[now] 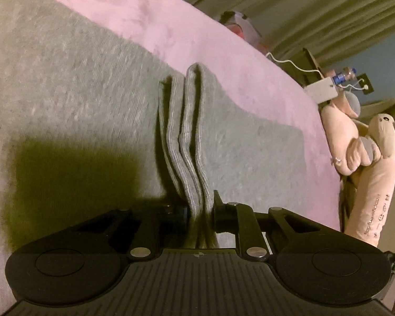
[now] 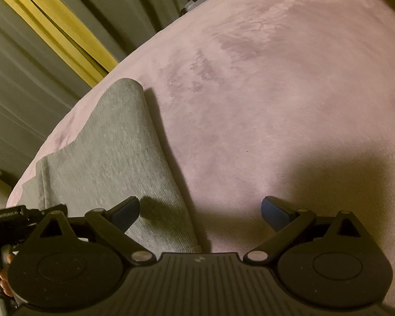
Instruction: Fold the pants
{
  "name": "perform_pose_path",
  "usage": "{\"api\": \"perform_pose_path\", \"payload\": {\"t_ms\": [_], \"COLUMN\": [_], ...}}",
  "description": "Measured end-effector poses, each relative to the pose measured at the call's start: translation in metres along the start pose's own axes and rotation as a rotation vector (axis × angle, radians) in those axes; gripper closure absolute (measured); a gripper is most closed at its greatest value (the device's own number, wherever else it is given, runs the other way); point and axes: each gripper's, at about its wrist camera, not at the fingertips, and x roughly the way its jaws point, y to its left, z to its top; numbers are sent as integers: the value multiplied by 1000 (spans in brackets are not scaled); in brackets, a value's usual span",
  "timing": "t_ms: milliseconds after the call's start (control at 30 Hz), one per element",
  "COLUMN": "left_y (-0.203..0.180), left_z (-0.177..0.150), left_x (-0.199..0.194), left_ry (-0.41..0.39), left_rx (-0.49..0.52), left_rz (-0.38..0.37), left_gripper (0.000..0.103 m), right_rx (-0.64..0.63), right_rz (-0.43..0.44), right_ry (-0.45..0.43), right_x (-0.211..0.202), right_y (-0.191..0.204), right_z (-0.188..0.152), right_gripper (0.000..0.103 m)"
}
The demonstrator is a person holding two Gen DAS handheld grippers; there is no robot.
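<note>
Grey pants [image 1: 65, 92] lie spread on a pink bedspread [image 1: 134, 21]. My left gripper [image 1: 201, 210] is shut on the ribbed cuffs of the pants [image 1: 189, 142], which stand up in stacked folds between the jaws, lifted off the flat cloth. In the right wrist view a folded part of the pants [image 2: 113, 152] lies on the bedspread [image 2: 276, 92] at the left. My right gripper [image 2: 200, 213] is open and empty, just above the pants' right edge, its left fingertip [image 2: 126, 210] over the cloth and its right fingertip [image 2: 273, 210] over the bedspread.
Plush toys [image 1: 368, 152] lie at the bed's right edge. A white box with cables [image 1: 321, 92] and a bottle [image 1: 345, 76] stand beyond. Curtains [image 2: 26, 79] hang behind the bed. The other gripper's handle and a hand [image 2: 2, 237] show at the lower left.
</note>
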Motion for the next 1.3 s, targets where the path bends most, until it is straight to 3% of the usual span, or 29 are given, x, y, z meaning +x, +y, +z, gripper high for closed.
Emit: {"api": "perform_pose_path", "payload": {"t_ms": [200, 333, 500, 567, 667, 733, 933, 1067, 1167, 1267, 1300], "left_y": [-15, -16, 7, 15, 24, 26, -9, -35, -50, -53, -49], "left_z": [11, 20, 13, 7, 4, 4, -1, 2, 5, 8, 11], "left_x": [-38, -57, -43, -41, -52, -61, -83, -81, -67, -43, -32], "left_ry": [-55, -106, -36, -44, -86, -118, -257, -297, -294, -292, -278], "left_rx": [83, 169, 206, 204, 119, 112, 277, 320, 349, 393, 399], "left_rz": [-9, 69, 222, 261, 231, 252, 334, 264, 251, 388, 486], "left_gripper": [86, 85, 79, 66, 57, 55, 49, 33, 28, 26, 26], "right_rx": [6, 10, 8, 6, 8, 6, -1, 7, 11, 2, -2], "right_rz": [0, 4, 0, -2, -1, -2, -11, -7, -4, -10, -11], "right_ry": [-2, -2, 0, 0, 0, 1, 3, -1, -2, -1, 0], "right_x": [-1, 0, 1, 1, 1, 1, 2, 1, 1, 1, 1], "right_y": [0, -1, 0, 0, 0, 0, 1, 0, 0, 1, 2], "right_z": [0, 0, 0, 1, 0, 0, 0, 0, -1, -1, -1], "right_gripper": [4, 4, 4, 4, 4, 4, 4, 4, 4, 4, 4]}}
